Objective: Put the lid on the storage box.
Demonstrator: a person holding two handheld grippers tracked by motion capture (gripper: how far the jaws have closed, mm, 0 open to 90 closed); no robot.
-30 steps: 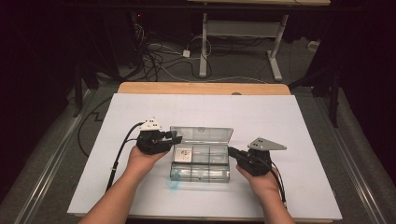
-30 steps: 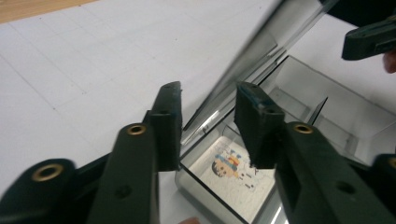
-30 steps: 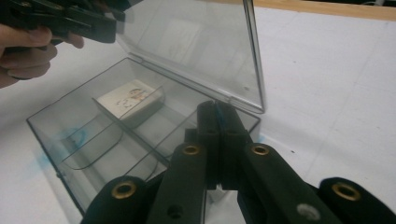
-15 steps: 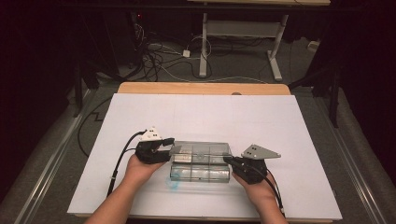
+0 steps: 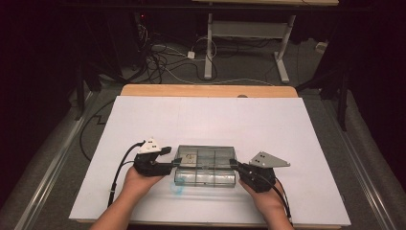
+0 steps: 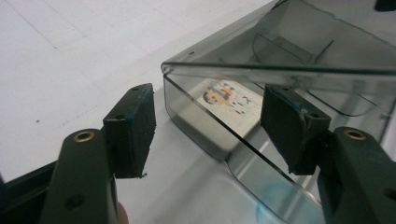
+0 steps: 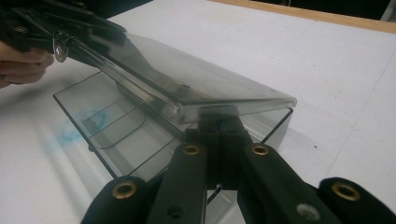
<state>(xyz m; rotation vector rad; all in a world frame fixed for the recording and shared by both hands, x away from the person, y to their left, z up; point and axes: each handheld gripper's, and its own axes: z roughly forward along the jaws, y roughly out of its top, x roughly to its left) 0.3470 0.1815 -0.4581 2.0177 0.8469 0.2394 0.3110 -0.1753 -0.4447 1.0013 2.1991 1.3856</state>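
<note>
The lid [image 5: 206,154] of the clear plastic box [image 5: 205,176] has dropped from its raised, open stance a second ago to nearly flat over the compartments, and both hands have slid closer to the tabletop's near edge. In the high view the box sits on the white tabletop [image 5: 210,120] near the middle of that near edge, with the left gripper [image 5: 168,165] at its left end and the right gripper [image 5: 235,166] at its right end. A small printed card [image 6: 227,99] lies inside a compartment at the left end, seen through the tinted wall. In the left gripper view the fingers [image 6: 130,128] are spread apart around the box's corner, one outside the wall and the other by the wall under the lid's edge, gripping nothing. In the right gripper view the fingers [image 7: 219,128] are pressed together under the lid's corner; whether they pinch the lid or the box wall I cannot tell. A faint blue smudge [image 5: 178,190] marks the tabletop just in front of the box
</note>
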